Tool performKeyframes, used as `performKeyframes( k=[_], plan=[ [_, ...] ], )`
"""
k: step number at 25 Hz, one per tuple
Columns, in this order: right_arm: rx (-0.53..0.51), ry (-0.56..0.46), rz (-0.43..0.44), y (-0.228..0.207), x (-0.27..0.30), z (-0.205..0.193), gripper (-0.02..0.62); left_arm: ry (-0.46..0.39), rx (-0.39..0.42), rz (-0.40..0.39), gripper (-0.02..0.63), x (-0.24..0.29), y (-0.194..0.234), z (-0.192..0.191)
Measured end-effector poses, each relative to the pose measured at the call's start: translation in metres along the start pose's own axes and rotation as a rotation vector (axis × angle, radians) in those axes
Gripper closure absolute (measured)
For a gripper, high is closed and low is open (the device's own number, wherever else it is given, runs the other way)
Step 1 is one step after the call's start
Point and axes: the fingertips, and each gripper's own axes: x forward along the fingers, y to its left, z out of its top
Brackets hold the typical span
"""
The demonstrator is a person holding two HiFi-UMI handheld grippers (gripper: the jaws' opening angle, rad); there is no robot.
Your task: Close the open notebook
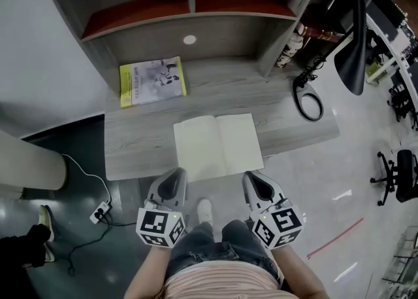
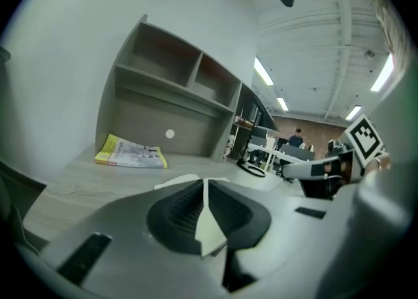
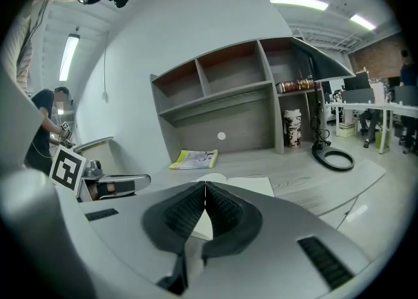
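The left gripper (image 2: 206, 185) has its 2 black ribbed pads pressed together with nothing between them. The right gripper (image 3: 204, 190) is the same, closed and empty. In the head view each sits at the near edge of the pale grey wood-grain desk (image 1: 130, 147), just beside a near corner of the book, with no contact that can be made out. The open notebook with blank cream pages (image 1: 217, 145) lies flat at the front middle of that desk, its spine running away from the person. It looks light and thin, with flexible leaves that will bend rather than swing like a board. A sensible hold is probably the free outer edge of 1 half, pinched near its middle and carried over the spine while the other gripper steadies the opposite half, since the smooth desk may let it slide. Only the head view shows both pages whole. The left gripper view catches a mere sliver of page above its jaws, plus the yellow-edged magazine (image 2: 130, 154) at the back left. The right gripper view adds the black cable loop (image 3: 333, 158) off to the right.
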Motion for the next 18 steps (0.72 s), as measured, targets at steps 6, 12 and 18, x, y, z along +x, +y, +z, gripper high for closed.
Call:
performKeyframes(
  k=[6, 12, 18],
  plan=[
    [-0.003, 0.049, -0.005, 0.000, 0.012, -0.009, 0.586, 0.084, -0.079, 0.040, 0.592, 0.007, 0.023, -0.026],
    [-0.002, 0.086, 0.007, -0.004, 0.022, -0.016, 0.588, 0.159, -0.163, 0.068, 0.591, 0.011, 0.033, -0.052],
    [0.002, 0.121, 0.031, -0.006, 0.036, -0.019, 0.587, 0.228, -0.252, 0.078, 0.566, 0.013, 0.037, -0.076]
  ],
)
